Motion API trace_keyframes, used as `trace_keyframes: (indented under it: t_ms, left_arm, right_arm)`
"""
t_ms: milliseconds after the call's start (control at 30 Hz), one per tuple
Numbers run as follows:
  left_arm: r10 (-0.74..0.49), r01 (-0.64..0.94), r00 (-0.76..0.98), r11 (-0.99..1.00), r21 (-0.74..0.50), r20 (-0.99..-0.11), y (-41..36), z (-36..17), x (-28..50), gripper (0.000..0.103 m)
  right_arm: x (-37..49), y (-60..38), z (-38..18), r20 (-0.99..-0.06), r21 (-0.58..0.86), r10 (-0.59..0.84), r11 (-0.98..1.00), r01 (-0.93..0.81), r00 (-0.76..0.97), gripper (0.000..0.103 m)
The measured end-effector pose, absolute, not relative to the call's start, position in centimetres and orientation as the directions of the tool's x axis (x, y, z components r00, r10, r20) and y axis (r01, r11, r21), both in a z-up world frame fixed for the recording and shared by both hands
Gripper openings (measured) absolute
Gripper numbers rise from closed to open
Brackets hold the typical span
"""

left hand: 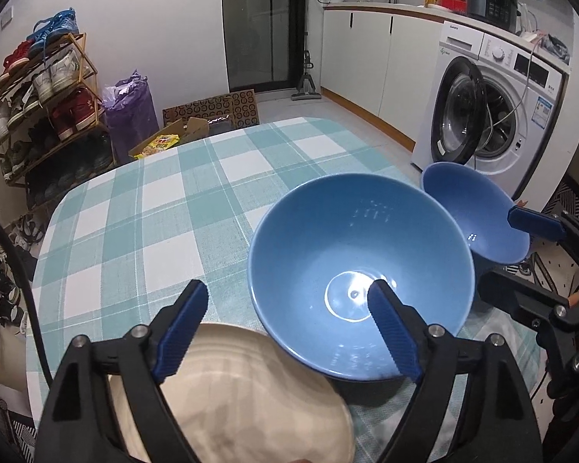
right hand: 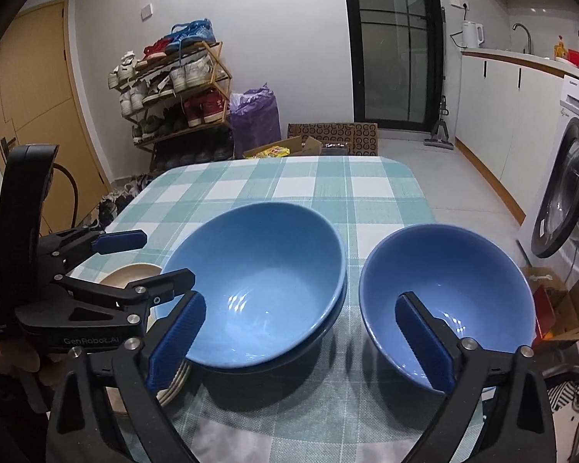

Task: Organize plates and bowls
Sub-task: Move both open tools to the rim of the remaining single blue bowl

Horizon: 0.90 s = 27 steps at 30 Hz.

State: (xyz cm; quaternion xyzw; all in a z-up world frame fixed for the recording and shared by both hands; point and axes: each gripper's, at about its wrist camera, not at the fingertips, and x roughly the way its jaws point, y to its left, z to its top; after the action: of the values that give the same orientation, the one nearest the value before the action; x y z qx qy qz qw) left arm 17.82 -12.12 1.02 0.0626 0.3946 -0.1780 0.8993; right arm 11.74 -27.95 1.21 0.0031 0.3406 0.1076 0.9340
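Note:
On the checked table (left hand: pixel 154 193) a large blue bowl (left hand: pixel 361 274) sits slightly tilted inside another like it; the right wrist view shows this nested pair (right hand: pixel 258 285). A second blue bowl (right hand: pixel 444 293) (left hand: pixel 474 212) stands alone just to their right. A cream plate stack (left hand: pixel 231 393) (right hand: pixel 135 274) lies at the near left. My left gripper (left hand: pixel 289 332) (right hand: pixel 150 262) is open above the plates, with one finger over the nested bowl's near rim. My right gripper (right hand: pixel 301 343) (left hand: pixel 511 254) is open wide, with one finger over the lone bowl's inside. Neither holds anything.
The table's far half (right hand: pixel 328 177) carries only the cloth. A washing machine (left hand: pixel 494 115) with its door open stands to the right. A shoe rack (right hand: pixel 173 88), a purple bag (right hand: pixel 256 115) and cardboard boxes (right hand: pixel 332 135) are on the floor beyond the table.

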Motion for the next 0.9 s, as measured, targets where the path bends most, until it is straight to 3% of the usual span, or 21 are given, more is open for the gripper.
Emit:
trace_keyframes:
  t_ms: [100, 900]
  left_arm:
    - [-0.282, 0.371, 0.639, 0.928, -0.035, -0.716, -12.2, 1.7, 17.5, 0.103]
    - [-0.312, 0.407, 0.659, 0.913, -0.025, -0.684, -16.0, 5.5, 17.7, 0.103]
  right_arm:
    - [11.0, -28.7, 1.7, -0.624, 0.097, 0.209, 0.977, -0.191, 0.753, 0.102]
    - [7.5, -37.5, 5.0, -0.568, 0.231, 0.138, 0.973, -0.004, 0.812, 0.102]
